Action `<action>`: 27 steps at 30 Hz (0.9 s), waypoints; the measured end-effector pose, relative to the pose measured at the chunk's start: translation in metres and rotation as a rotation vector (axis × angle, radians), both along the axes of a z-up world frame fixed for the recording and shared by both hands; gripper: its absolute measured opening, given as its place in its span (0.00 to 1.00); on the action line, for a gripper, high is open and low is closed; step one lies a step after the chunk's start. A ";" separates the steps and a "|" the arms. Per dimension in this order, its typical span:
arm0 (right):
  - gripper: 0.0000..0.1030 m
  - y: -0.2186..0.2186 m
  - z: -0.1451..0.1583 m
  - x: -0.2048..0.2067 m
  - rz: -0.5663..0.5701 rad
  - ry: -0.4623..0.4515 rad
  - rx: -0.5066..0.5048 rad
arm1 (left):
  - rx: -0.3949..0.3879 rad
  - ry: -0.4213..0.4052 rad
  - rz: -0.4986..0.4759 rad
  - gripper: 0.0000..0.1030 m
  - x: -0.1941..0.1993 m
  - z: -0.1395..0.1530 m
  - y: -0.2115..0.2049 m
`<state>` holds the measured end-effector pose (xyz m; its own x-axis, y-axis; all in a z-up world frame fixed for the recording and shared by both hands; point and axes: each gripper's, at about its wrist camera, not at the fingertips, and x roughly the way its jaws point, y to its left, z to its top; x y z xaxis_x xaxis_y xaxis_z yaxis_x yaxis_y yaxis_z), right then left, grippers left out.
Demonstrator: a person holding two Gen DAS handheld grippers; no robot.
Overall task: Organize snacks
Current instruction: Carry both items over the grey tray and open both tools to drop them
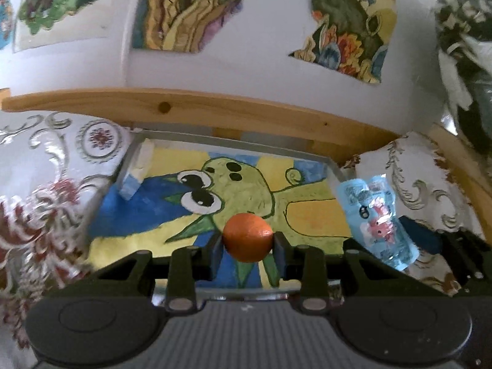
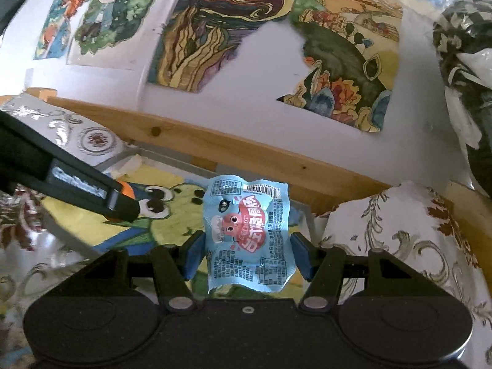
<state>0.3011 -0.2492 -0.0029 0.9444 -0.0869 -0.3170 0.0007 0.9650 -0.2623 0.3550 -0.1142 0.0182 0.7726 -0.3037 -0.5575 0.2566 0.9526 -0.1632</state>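
Two claws loaded: left claw (image 1: 247, 243) pinching orange (image 1: 247, 237), right claw (image 2: 248, 253) gripping blue snack pkt (image 2: 248, 236), both over painted tray (image 1: 333, 170) for drop-off.

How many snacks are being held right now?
2: an orange in the left hand-held gripper, a blue packet in the right hand-held gripper. Others may be out of view.
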 end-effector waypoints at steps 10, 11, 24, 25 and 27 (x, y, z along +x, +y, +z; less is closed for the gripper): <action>0.60 -0.020 -0.020 0.041 -0.024 0.077 -0.004 | 0.015 0.125 0.002 0.37 0.051 -0.029 -0.025; 0.61 -0.023 -0.022 0.043 -0.026 0.092 0.004 | 0.026 0.132 -0.001 0.37 0.053 -0.030 -0.028; 0.59 -0.043 -0.039 0.062 -0.056 0.187 0.112 | 0.079 0.216 0.007 0.38 0.067 -0.043 -0.042; 0.60 -0.044 -0.038 0.062 -0.054 0.185 0.117 | 0.079 0.214 0.010 0.38 0.067 -0.043 -0.042; 0.64 -0.046 -0.037 0.060 -0.059 0.177 0.134 | 0.070 0.220 0.011 0.39 0.066 -0.041 -0.042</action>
<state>0.3615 -0.2950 -0.0395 0.8674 -0.0866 -0.4901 0.0237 0.9908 -0.1332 0.4215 -0.1558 -0.0232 0.6333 -0.2506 -0.7322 0.2121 0.9661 -0.1471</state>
